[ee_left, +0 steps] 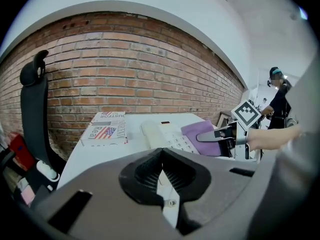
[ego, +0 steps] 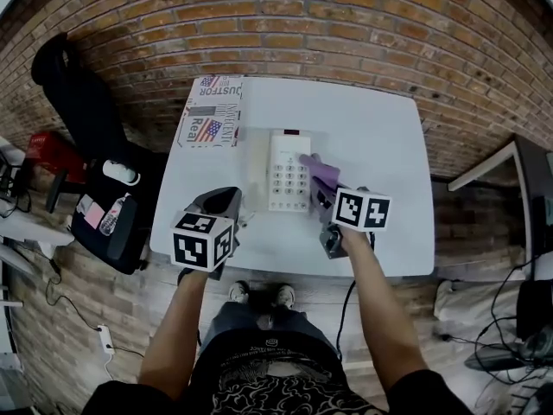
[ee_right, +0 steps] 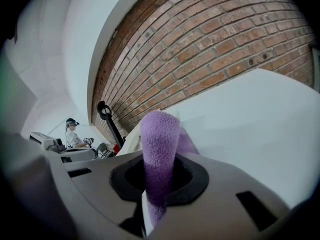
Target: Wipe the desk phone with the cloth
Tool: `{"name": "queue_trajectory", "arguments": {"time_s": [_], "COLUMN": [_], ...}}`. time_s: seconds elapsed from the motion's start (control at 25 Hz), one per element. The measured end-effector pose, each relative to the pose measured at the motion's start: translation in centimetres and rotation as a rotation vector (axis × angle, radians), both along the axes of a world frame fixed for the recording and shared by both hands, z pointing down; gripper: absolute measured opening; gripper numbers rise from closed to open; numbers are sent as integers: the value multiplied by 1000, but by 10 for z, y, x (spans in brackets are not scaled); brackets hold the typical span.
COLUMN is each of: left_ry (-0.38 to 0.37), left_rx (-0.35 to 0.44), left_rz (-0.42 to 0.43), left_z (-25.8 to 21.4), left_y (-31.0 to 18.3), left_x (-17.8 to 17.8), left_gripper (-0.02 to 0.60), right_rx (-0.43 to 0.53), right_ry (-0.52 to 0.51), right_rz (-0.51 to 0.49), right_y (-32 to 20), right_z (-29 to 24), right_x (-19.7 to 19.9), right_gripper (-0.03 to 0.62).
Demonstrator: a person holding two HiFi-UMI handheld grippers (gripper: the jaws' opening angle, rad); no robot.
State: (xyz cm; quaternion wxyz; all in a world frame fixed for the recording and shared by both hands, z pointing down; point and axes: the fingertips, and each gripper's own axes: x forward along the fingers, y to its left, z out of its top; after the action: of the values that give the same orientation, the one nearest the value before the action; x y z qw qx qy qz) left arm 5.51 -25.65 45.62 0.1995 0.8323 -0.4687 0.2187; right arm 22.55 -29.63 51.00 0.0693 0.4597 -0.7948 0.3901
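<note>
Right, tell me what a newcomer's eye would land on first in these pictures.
The purple cloth stands out most. It is clamped in the right gripper and lies against the right side of the white desk phone, which sits mid-table on the white table. Next comes the flag-printed box at the table's far left corner.

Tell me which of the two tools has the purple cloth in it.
The right tool: its jaws are shut on the purple cloth, at the right side of the desk phone. The left tool is shut on nothing.
</note>
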Motion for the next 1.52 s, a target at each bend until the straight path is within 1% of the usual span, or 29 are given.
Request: {"name": "queue_trajectory", "arguments": {"time_s": [0.2,0.4,0.68,0.8,0.88,0.96,1.08,1.16,1.32,1.52], "left_ry": [5,19,40,44,48,50,52,56,73,76], "left_rx": [-6,-9,-11,-7,-7,-7,-5,-6,-11,-8], "left_rz": [52,103,185,217,233,248,268,278,292,316], "left_z": [4,5,7,6,5,6,6,7,7,7], "left_y": [6,11,20,23,25,27,31,32,34,38], "left_x": [4,-3,-11,-17,-21,-26,-33,-38,-47,-56], "left_gripper": [6,6,6,6,6,6,6,6,6,6], "right_rx": [-2,-11,-14,-6,-5,-13,-17,-10,-6,0], "right_ry": [0,7,4,0,-22,-68,-133,-159,-195,-235], "right_rz": [26,77,181,264,337,396,471,505,530,530], "right_y": [14,30,53,61,65,69,75,78,82,85], "right_z": [3,6,7,5,4,5,7,6,6,6], "right_x": [-2,-5,-8,-4,0,0,-7,-14,-31,-56], "right_gripper": [46,46,46,46,46,46,46,46,46,46]}}
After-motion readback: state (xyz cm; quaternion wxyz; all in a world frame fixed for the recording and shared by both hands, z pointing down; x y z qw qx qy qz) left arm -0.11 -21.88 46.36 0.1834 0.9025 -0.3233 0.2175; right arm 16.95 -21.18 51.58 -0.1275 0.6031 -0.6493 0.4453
